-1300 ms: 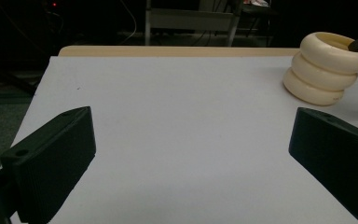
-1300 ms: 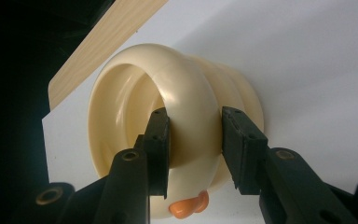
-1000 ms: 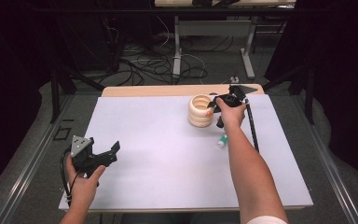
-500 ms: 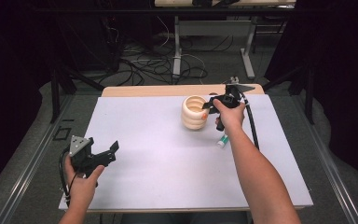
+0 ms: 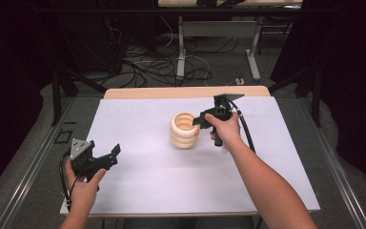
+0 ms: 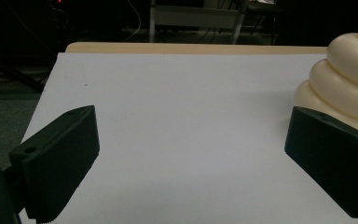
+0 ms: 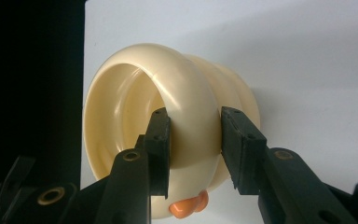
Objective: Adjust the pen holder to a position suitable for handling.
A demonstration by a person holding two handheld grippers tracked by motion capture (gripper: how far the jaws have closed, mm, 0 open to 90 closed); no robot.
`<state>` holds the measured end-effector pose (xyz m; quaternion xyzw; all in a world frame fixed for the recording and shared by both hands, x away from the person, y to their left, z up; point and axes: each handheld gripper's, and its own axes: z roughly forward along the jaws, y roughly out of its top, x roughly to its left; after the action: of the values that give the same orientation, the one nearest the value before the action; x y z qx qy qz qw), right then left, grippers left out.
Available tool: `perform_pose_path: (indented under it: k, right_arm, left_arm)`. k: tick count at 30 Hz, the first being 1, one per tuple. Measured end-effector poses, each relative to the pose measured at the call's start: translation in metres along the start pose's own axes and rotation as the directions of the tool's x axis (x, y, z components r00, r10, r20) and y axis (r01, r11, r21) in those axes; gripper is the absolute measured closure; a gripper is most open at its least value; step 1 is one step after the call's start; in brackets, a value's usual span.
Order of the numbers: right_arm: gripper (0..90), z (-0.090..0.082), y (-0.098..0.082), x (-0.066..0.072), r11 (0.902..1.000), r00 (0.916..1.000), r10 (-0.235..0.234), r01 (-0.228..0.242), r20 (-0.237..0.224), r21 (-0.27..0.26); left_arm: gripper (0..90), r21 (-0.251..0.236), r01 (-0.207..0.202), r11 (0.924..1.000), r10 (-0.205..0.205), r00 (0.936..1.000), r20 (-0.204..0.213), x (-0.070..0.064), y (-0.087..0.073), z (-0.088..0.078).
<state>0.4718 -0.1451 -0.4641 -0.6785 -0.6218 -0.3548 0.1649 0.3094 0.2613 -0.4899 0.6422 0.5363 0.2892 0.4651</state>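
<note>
Moved since a second ago: cream ribbed cup (image 5: 183, 130) now sits nearer the middle of the white sheet (image 5: 147, 171), dragged left and toward the person from its spot near the far right edge; right gripper (image 5: 196, 121) travelled with it.

Near edge: left hand (image 5: 82, 183) holds left gripper (image 5: 113, 153) low over the sheet's near left corner, jaws spread wide with bare sheet between them, well apart from the cup. Its own view shows the cup at far right (image 6: 342, 81).

Mid-table: cup stands upright, mouth up. Right hand (image 5: 226, 130) holds the right gripper beside it, jaws clamped on the cup's rim, one inside the mouth, one outside. Small orange bit (image 7: 186, 205) shows on the cup's outer wall just below the jaws. Black cable (image 5: 246, 133) trails along the wrist.

Far: wooden table edge (image 5: 171, 92), then floor with loose cables (image 5: 157, 67).
</note>
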Motion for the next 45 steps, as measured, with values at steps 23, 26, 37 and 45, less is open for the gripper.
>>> perform_pose_path:
  k: [23,26,37,45]
  right_arm:
    - [64.8,0.013,-0.06,0.029,0.967,0.9847,-0.171,0.174,-0.034,0.186]
    - [64.8,0.017,-0.066,0.03,0.9635,0.9845,-0.173,0.175,-0.029,0.203]
    - [64.7,0.03,-0.082,0.032,0.943,0.9777,-0.209,0.206,-0.017,0.261]
    - [63.8,0.034,-0.084,0.031,0.9436,0.9811,-0.192,0.191,-0.025,0.27]
  left_arm:
    - [3.0,0.002,-0.005,1.0,0.005,1.0,-0.002,0.0,-0.001,0.0]
    - [3.1,0.005,-0.005,1.0,0.005,1.0,-0.002,0.0,-0.001,0.0]
    - [3.1,0.005,-0.007,1.0,0.007,1.0,-0.002,-0.001,-0.002,0.001]
    - [3.0,0.009,-0.013,0.9999,0.013,0.9999,0.002,-0.002,-0.001,0.0]
